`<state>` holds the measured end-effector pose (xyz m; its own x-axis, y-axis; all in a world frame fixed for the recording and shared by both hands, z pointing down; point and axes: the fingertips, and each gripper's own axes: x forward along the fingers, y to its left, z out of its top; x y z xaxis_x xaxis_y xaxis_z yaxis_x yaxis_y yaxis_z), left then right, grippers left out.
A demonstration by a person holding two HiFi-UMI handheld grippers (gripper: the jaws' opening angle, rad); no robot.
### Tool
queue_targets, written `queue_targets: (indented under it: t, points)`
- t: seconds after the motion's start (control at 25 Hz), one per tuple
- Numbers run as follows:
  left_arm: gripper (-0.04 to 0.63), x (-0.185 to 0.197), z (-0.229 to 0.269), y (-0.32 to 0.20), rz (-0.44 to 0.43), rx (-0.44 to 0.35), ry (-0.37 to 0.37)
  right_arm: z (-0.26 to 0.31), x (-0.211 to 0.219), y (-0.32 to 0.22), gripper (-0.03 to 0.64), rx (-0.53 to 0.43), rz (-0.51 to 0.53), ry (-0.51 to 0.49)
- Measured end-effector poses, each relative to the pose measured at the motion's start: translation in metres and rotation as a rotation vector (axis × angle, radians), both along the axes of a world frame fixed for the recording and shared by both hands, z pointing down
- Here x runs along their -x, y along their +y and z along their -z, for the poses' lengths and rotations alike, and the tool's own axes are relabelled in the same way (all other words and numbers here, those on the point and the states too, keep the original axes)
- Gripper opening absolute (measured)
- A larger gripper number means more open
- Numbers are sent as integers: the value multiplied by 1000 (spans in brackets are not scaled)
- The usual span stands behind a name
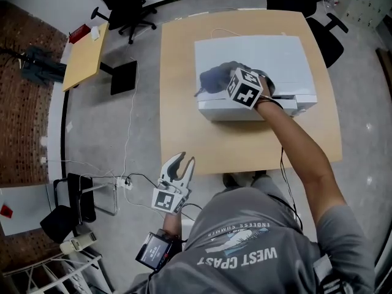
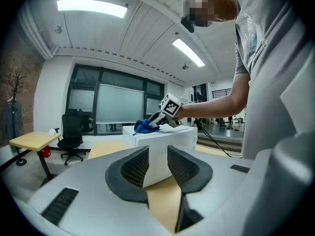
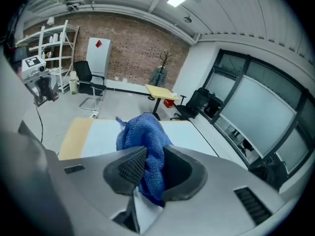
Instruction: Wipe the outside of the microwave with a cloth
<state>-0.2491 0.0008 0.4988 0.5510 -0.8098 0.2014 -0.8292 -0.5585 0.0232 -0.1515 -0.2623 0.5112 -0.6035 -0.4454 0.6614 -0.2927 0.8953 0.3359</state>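
Note:
A white microwave (image 1: 257,60) stands on a light wooden table (image 1: 184,127). My right gripper (image 1: 222,82) is over the microwave's top, near its front left corner, and is shut on a blue cloth (image 1: 214,76). In the right gripper view the cloth (image 3: 142,136) bulges up between the jaws of that gripper (image 3: 155,168), above the white top (image 3: 106,139). My left gripper (image 1: 184,160) hangs off the table's near edge, open and empty. From the left gripper view, the left gripper (image 2: 157,162) faces the microwave (image 2: 162,139), with the cloth (image 2: 144,127) lying on top of it.
A small wooden side table (image 1: 86,57) and office chairs (image 1: 125,5) stand at the back left. Cables and a power strip (image 1: 125,182) lie on the floor left of the table. More chairs (image 1: 318,11) sit beyond the table's far right corner.

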Motion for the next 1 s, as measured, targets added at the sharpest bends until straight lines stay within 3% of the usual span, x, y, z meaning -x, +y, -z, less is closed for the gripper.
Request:
queue_targets:
  t: [0.16,0.36,0.52,0.64,0.8,1.0]
  points:
    - [132,-7,1,-12,-1,-3,3,-3,-106,-24,106,24,-169,23]
    - [132,-44,0,-31,-48,-1,11,-6,-262,-46,106,44,-419,46]
    - [132,-74,-1,-45,-86,5,18,-6,-332,-64,106,47,-533,82]
    - [132,-92,-1,-50,-96,17,24,-8,-334,-88,106,32,-518,108]
    - [132,-103,4,-49,-73,23,26,-11,-298,-134,106,11,-459,147]
    - [132,-81,0,-36,16,41,11,-9,-179,-169,106,1,-294,128]
